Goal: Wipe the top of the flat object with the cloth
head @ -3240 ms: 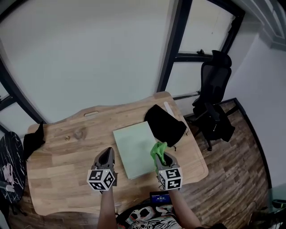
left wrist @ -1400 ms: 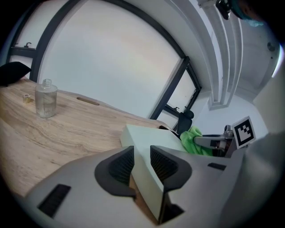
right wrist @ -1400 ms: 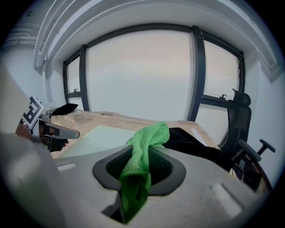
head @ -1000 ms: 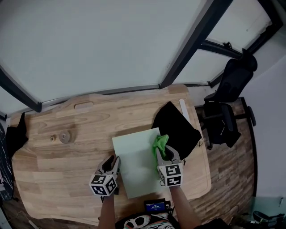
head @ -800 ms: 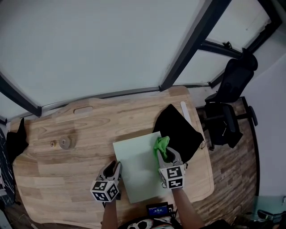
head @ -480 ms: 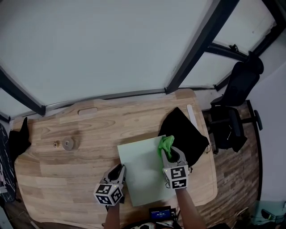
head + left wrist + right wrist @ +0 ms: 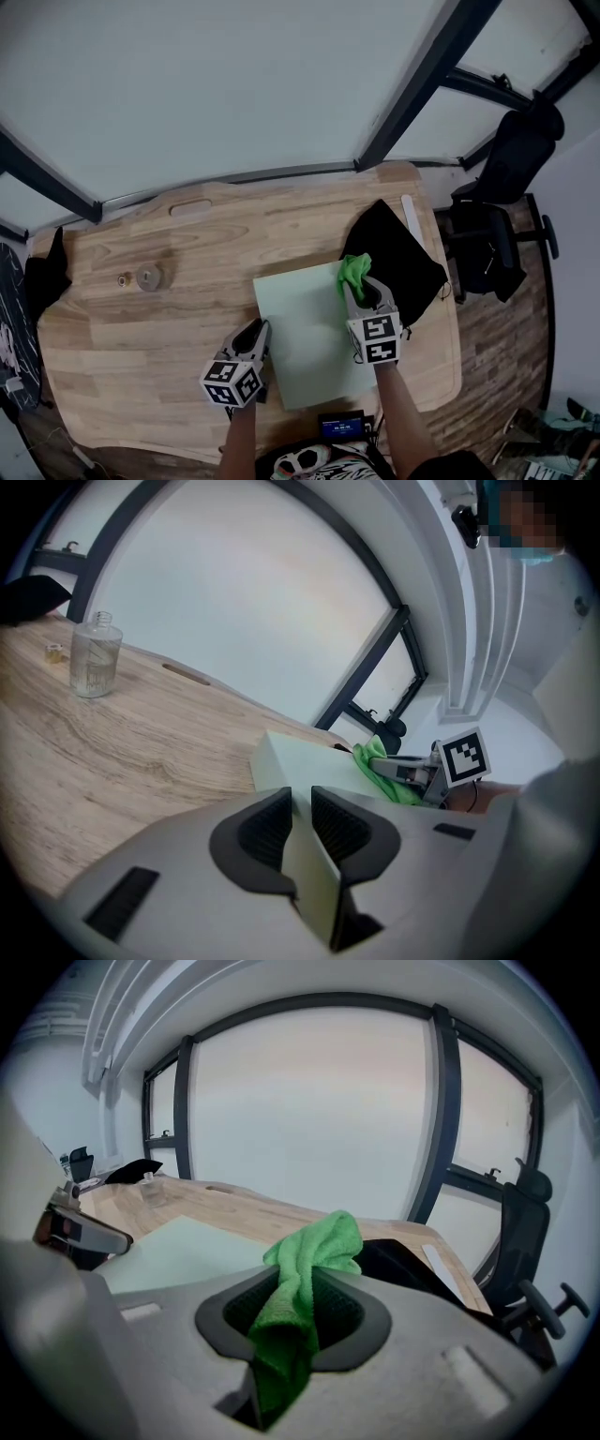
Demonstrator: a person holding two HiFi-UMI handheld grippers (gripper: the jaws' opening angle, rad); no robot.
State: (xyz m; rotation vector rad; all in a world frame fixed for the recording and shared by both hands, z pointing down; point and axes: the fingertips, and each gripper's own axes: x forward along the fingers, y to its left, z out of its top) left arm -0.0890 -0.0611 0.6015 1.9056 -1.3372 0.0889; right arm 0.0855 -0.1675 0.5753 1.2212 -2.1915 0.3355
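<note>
At the far left edge of the table [image 7: 131,347], a light wooden slab with wavy grain and rounded corners, lies a limp black fabric lump [image 7: 47,272]. Right of it stands a small clear bottle [image 7: 95,656], round and ribbed at the neck. The left gripper [image 7: 298,829], grey with ridged black pads, is clamped on the near left edge of the board [image 7: 314,337], the thin edge running between its jaws. The board is a flat, smooth, pale green rectangle lying on the table in front of the person; its long axis runs away from the person, the far end leaning slightly left. The right gripper [image 7: 298,1314] pinches the cloth [image 7: 314,1251], a bright green, nubbly bunch that sticks up and forward out of the jaws, above the board's far right corner; whether it touches the board cannot be told. Just right of that corner sits a soft black bag [image 7: 398,253], with a white strip [image 7: 412,208] beyond it at the table's edge. Behind the table are large pale window panes [image 7: 234,84] in dark frames. To the right, a black chair [image 7: 511,178] stands on a dark plank floor [image 7: 506,347].
</note>
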